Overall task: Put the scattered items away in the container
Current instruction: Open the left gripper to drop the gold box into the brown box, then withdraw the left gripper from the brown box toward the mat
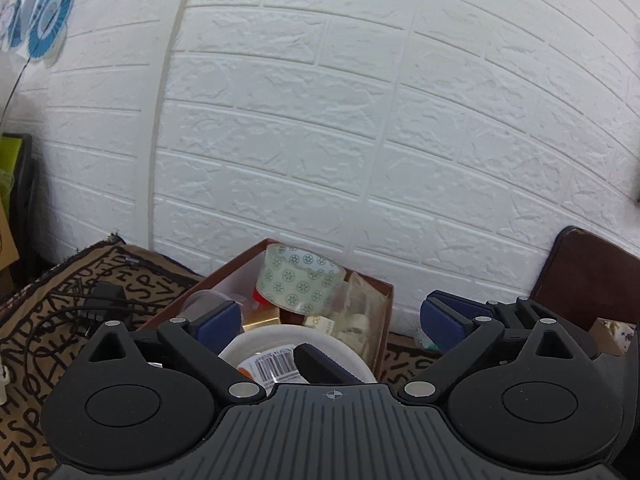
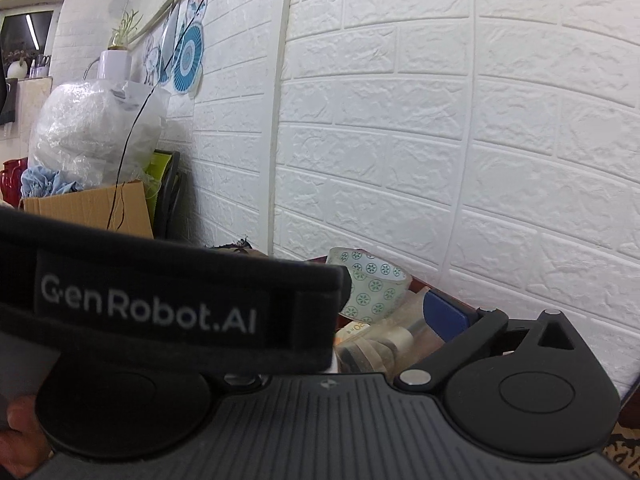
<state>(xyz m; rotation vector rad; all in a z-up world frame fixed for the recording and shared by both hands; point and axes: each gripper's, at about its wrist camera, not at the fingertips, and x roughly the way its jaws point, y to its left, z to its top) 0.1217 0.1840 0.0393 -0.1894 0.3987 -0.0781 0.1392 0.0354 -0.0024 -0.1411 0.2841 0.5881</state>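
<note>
A brown cardboard box stands against the white wall, holding a roll of patterned tape, a white round tub with a barcode label and clear-wrapped items. My left gripper is open above the box's near side, with nothing between its blue pads. In the right wrist view the tape roll and box contents lie just ahead. My right gripper's right pad shows; a black strap hides the left finger.
A patterned brown cloth covers the table, with a black adapter and cable left of the box. A dark brown panel leans at the right. A cardboard carton with plastic bags stands at the far left.
</note>
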